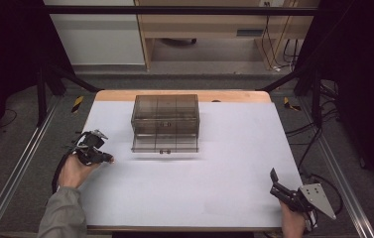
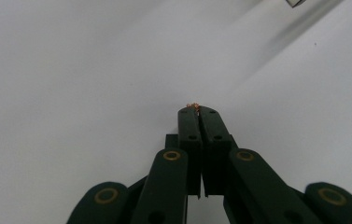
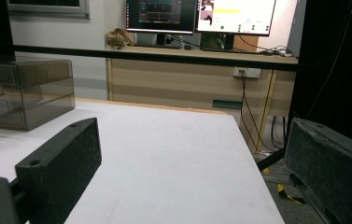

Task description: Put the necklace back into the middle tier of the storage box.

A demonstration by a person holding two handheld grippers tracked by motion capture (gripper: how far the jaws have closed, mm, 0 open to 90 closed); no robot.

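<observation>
While both hands rest at the near edges of the white surface (image 1: 184, 183), the smoky translucent plastic drawer box (image 1: 165, 122) sits ahead between them, the left hand-held gripper (image 2: 198, 108) pinching something tiny and orange, the right hand-held gripper (image 3: 187, 154) gaping wide, seemingly idle.

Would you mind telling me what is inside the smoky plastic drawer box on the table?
Through the tinted walls of the drawer box, only its internal dividers and drawer fronts show. Whether the drawers hold anything cannot be told.
</observation>
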